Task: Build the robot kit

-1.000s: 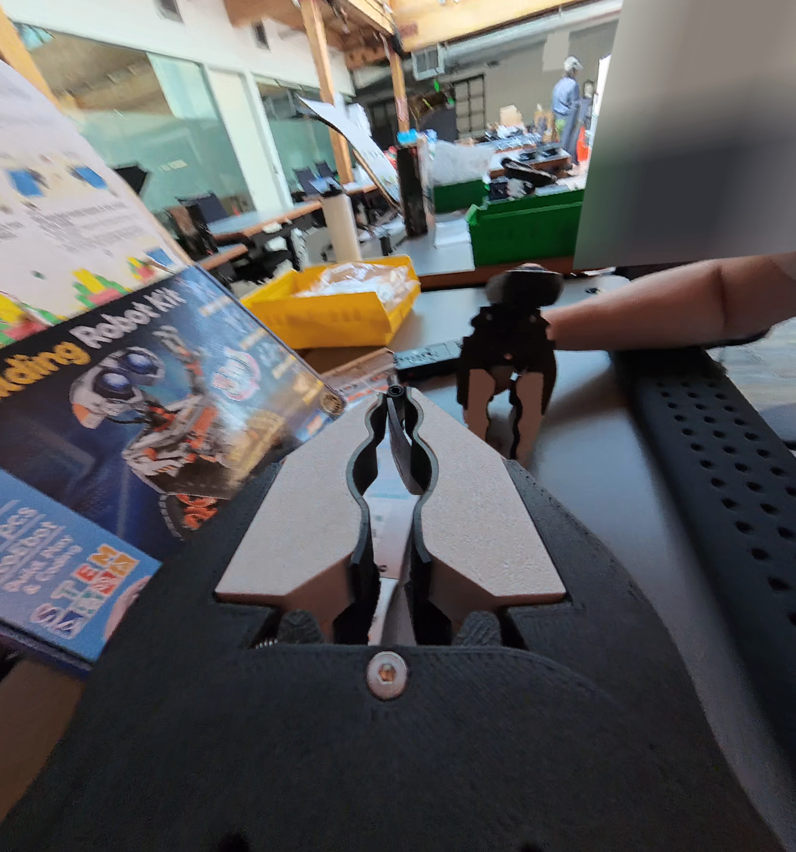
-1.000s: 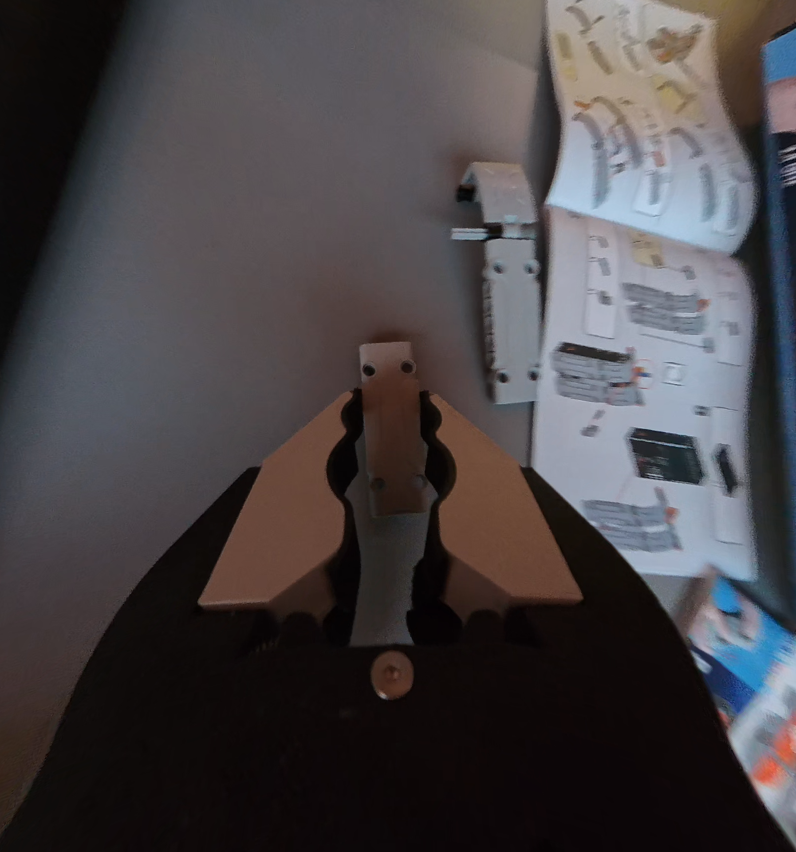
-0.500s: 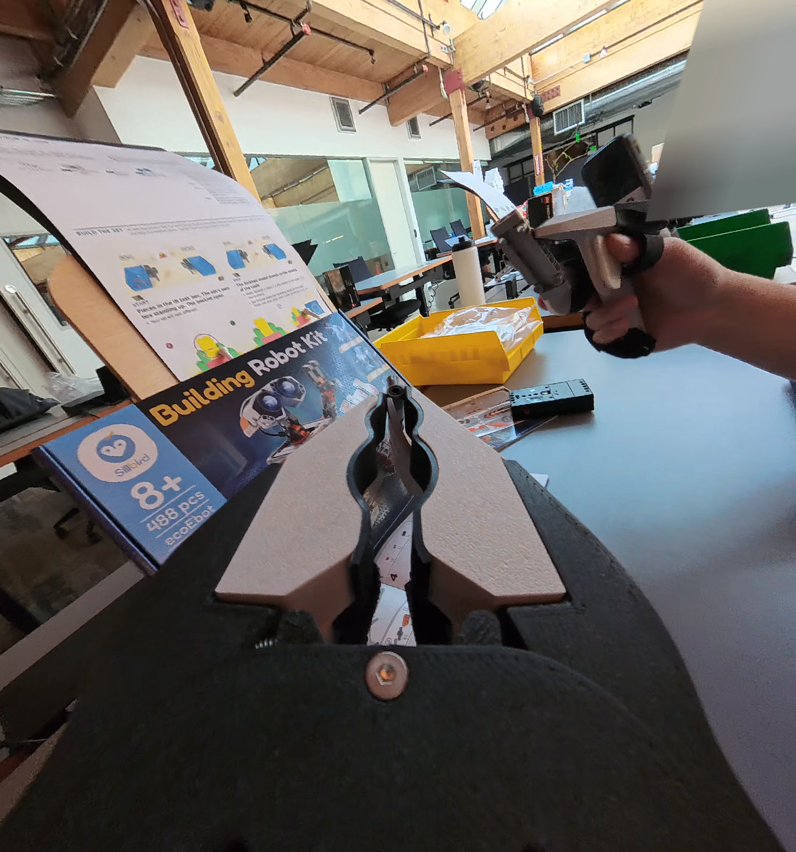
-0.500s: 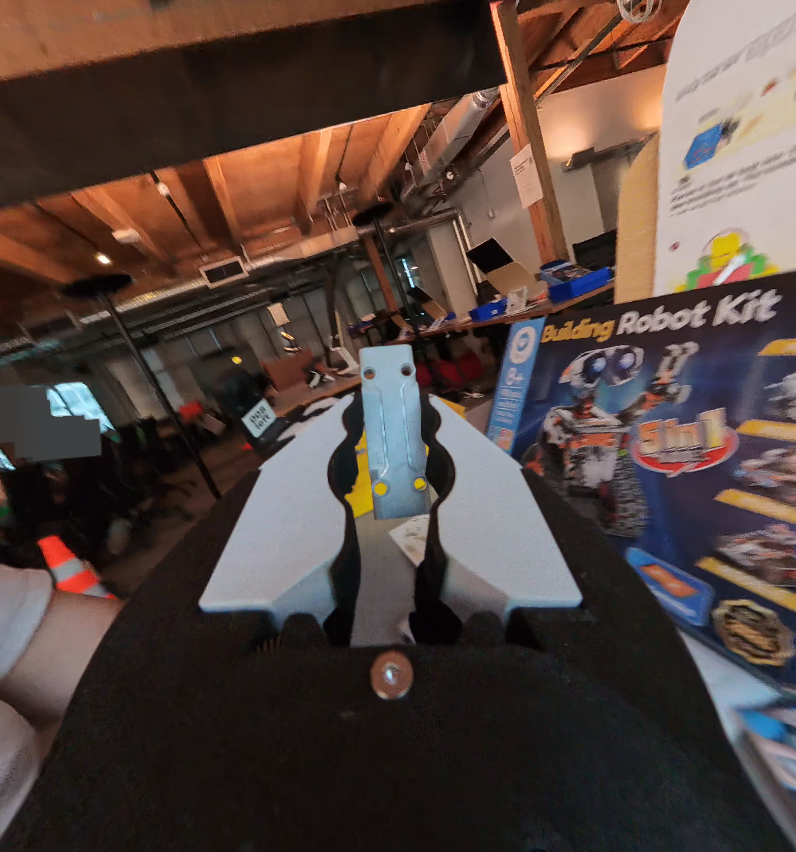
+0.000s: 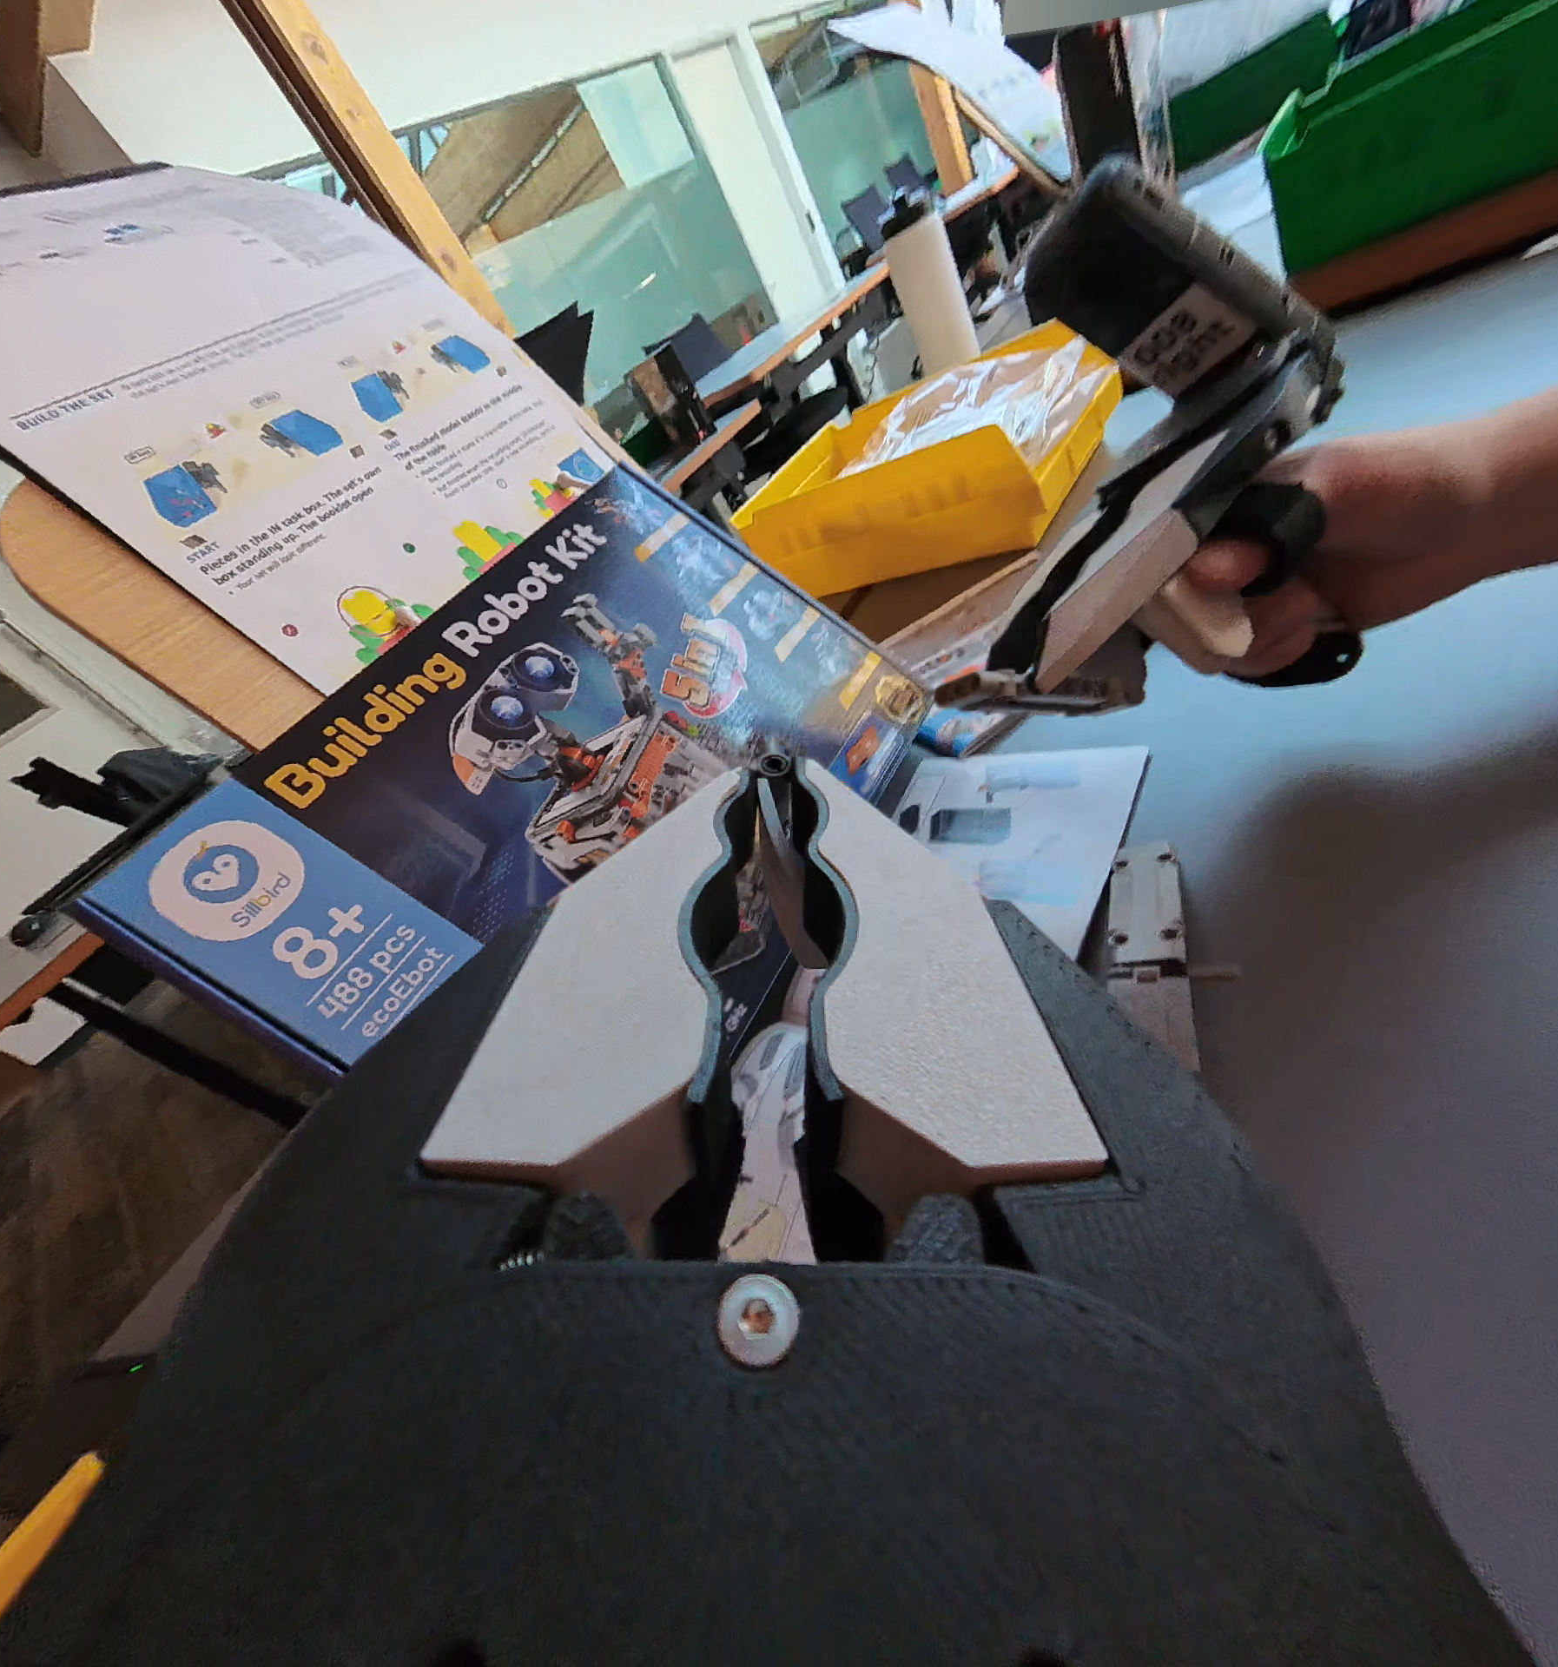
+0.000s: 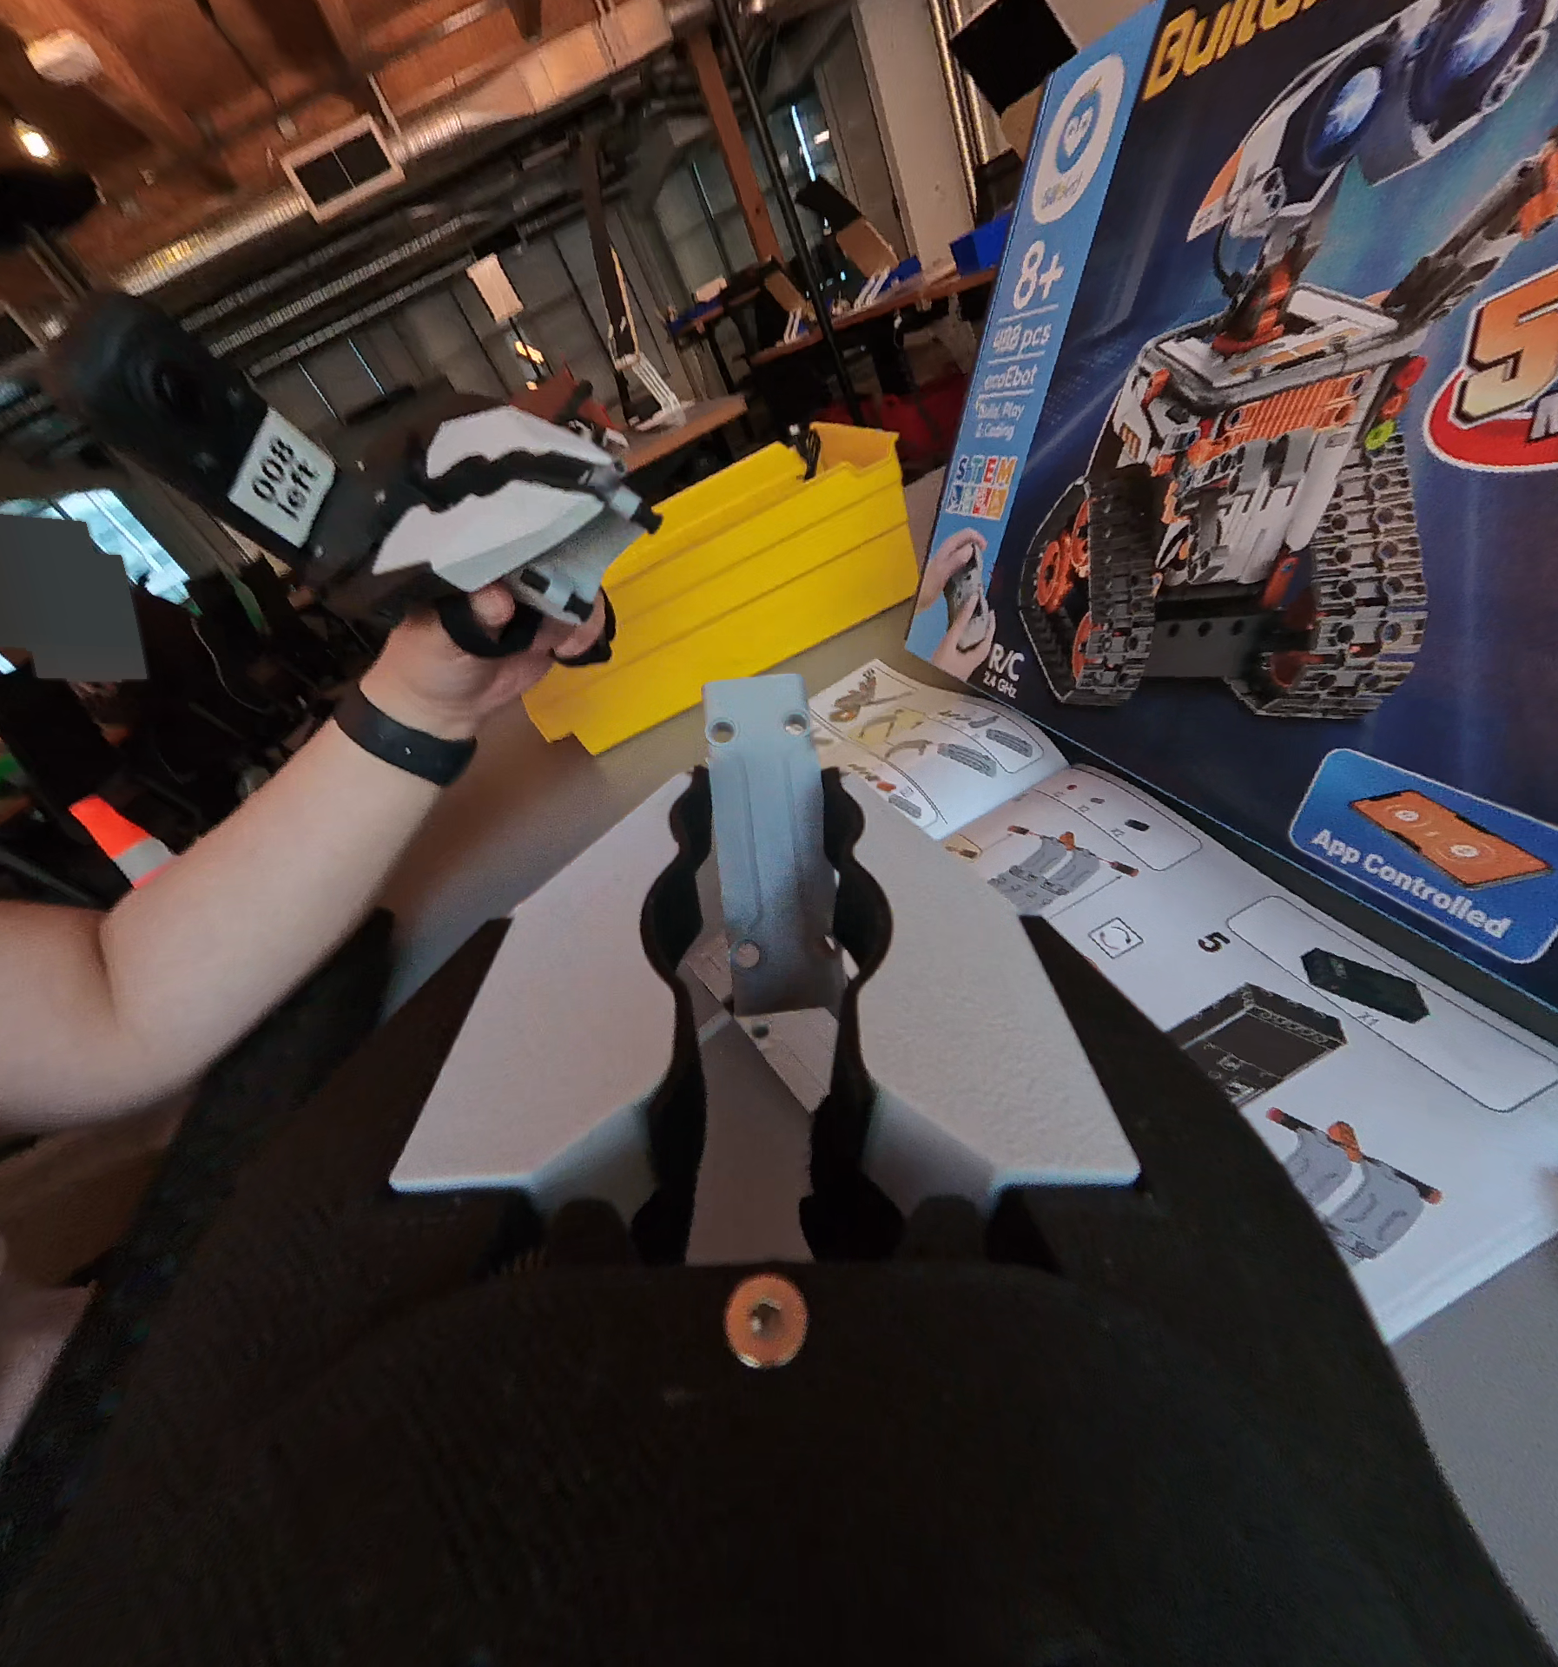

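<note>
My left gripper (image 5: 780, 785) is shut on a thin black pin-like piece (image 5: 784, 866), held in the air before a blue toy kit box with a robot picture (image 5: 577, 722). My right gripper (image 6: 762, 794) is shut on a flat grey plastic piece with holes (image 6: 762, 839), above an open instruction booklet (image 6: 1208, 947). Each gripper shows in the other's view, held by a hand: the right one (image 5: 1010, 687) at the upper right with its grey piece, the left one (image 6: 631, 516) at the upper left. They are apart.
A grey assembled part (image 5: 1141, 929) lies on the grey table beside the booklet (image 5: 1019, 821). A yellow bin (image 5: 938, 460) with plastic bags stands behind; it also shows in the right wrist view (image 6: 757, 577). A printed sheet (image 5: 216, 388) leans over the box. The box (image 6: 1299, 451) stands upright. The left gripper's tips are roughly 11 centimeters from the right gripper's.
The right gripper has lifted from looking down at the table to level, still gripping the grey piece. It has since come lower and nearer the left gripper. The left gripper has tilted.
</note>
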A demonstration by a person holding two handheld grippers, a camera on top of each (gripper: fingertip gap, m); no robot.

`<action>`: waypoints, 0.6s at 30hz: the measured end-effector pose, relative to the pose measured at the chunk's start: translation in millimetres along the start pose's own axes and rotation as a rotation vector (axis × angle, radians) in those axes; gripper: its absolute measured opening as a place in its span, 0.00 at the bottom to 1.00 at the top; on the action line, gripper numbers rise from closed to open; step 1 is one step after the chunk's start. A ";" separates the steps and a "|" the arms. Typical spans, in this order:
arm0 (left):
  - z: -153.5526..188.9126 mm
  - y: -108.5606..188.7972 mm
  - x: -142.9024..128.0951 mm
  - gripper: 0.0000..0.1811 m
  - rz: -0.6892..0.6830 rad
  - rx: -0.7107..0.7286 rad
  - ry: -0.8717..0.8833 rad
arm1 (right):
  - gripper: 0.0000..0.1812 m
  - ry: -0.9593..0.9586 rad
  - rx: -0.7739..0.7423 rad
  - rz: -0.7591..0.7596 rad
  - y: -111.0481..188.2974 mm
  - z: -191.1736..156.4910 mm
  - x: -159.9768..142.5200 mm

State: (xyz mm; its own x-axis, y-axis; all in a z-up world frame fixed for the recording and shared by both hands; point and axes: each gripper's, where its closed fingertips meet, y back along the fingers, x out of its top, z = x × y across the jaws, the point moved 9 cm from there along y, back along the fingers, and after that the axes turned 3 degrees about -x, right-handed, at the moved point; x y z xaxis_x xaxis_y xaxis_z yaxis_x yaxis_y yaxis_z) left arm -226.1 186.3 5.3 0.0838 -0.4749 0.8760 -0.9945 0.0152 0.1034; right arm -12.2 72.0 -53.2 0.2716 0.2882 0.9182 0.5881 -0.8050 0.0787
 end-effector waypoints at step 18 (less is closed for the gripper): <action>-9.8 47.0 -18.7 0.02 0.119 0.116 0.061 | 0.12 -0.104 0.492 0.036 -17.6 -27.7 -7.1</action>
State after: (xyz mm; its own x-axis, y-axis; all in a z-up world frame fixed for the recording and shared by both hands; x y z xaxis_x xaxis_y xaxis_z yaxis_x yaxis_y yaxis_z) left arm -273.8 204.5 -1.6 -0.0347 -0.4217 0.9061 -0.9979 -0.0351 -0.0546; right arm -45.6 69.8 -50.3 0.3585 0.3351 0.8713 0.8595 -0.4828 -0.1680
